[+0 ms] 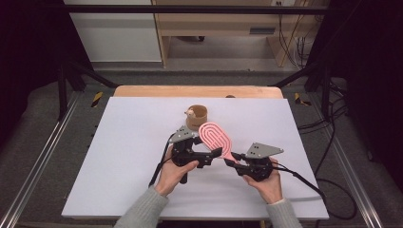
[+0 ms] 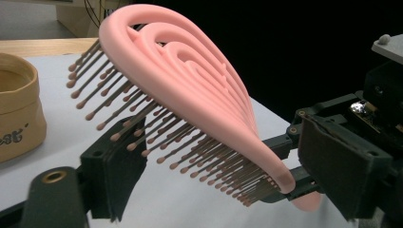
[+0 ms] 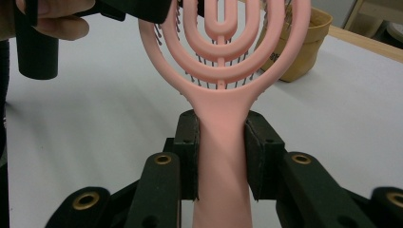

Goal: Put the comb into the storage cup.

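brush [image 1: 216, 136]: pink, open looped frame with thin ball-tipped bristles; held up off the surface [image 1: 133, 156], just in front of the cup [image 1: 196, 117], head tilted toward it.
right gripper [image 1: 233, 158]: fingers [image 3: 189, 142] clamped on both sides of the brush handle, just below the neck; grip looks square and firm.
left gripper [image 1: 213, 155]: fingers [image 2: 119, 166] apart, standing to either side of the lower head; one on the bristle side, one by the neck. Pads not pressing that I can see.
weight: judged light; hollow frame, little material.
stiffness: frame likely firm plastic with some spring in the loops; bristles soft and bendy, would splay under a pinch.
slip: smooth matte skin, handle tapers, so a loose hold could slide toward the end.
fragility: low for the frame; bristles could be bent or bunched if squeezed flat.
best hold: handle, flat faces against the pads, as the right has it. Second hold better on the rim of the head than across the bristles.
cup: tan, stands upright on the surface behind the brush, apart from it.
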The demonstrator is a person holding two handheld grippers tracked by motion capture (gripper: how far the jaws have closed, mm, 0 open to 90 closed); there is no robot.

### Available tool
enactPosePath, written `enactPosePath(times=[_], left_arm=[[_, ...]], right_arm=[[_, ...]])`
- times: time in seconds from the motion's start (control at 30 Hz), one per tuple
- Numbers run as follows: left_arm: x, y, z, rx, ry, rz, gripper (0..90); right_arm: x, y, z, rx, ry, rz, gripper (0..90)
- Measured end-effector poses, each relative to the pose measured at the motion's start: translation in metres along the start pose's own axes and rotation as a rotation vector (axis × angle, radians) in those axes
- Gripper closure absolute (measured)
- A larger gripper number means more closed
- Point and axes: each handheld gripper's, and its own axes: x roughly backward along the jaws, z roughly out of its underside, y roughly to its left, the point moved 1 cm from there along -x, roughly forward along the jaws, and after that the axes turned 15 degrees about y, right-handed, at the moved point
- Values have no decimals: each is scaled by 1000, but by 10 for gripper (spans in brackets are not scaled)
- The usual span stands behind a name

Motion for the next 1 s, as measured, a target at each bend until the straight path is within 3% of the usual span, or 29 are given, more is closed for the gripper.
enactPosePath(times=[0.43,1.0], left_arm=[[-2,-1,-1,34,-16,-1,365],[-1,0,-1,58,-10,24,423]], right_arm=[[0,1,0,13,-11,-1,696],[-2,1,0,25,-18,4,696]])
